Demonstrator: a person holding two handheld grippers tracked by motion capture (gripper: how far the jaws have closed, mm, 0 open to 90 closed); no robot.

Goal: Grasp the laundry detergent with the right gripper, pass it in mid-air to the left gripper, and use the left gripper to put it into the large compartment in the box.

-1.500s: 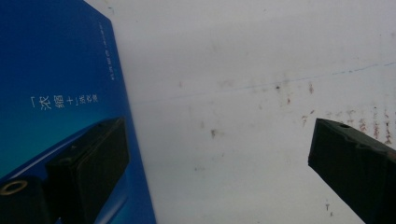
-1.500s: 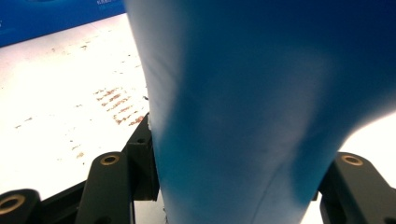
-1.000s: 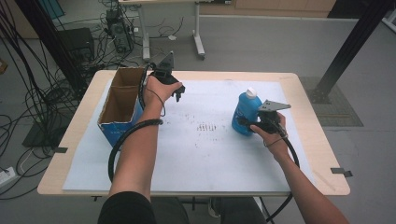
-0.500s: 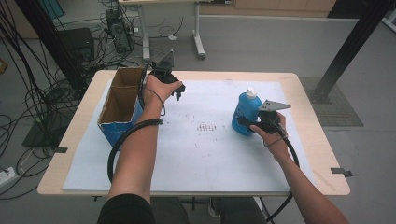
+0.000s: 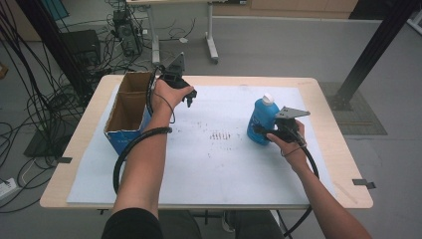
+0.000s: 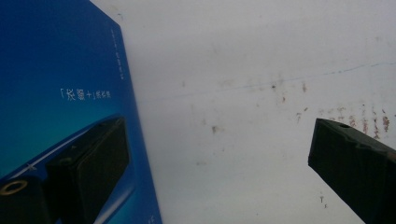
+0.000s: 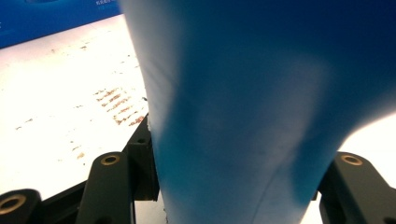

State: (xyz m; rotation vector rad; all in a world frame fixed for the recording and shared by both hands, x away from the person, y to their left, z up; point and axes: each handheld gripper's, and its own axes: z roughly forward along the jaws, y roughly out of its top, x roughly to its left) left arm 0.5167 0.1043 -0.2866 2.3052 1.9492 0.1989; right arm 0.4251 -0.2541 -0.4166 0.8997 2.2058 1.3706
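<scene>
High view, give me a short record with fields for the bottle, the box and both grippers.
bottle: blue plastic bottle with white cap, upright on the white table sheet
box: open cardboard box with blue sides, at the table's left
right gripper: jaws on either side of the bottle's body
left gripper: open, beside the box, holding nothing

Bottle smooth blue plastic, slight sheen; box brown cardboard inside, glossy blue print outside; desk pale wood, matt white sheet stained.

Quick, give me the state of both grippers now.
Left gripper: open, holding nothing, beside the cardboard box.
Right gripper: closed on the blue bottle.
</scene>
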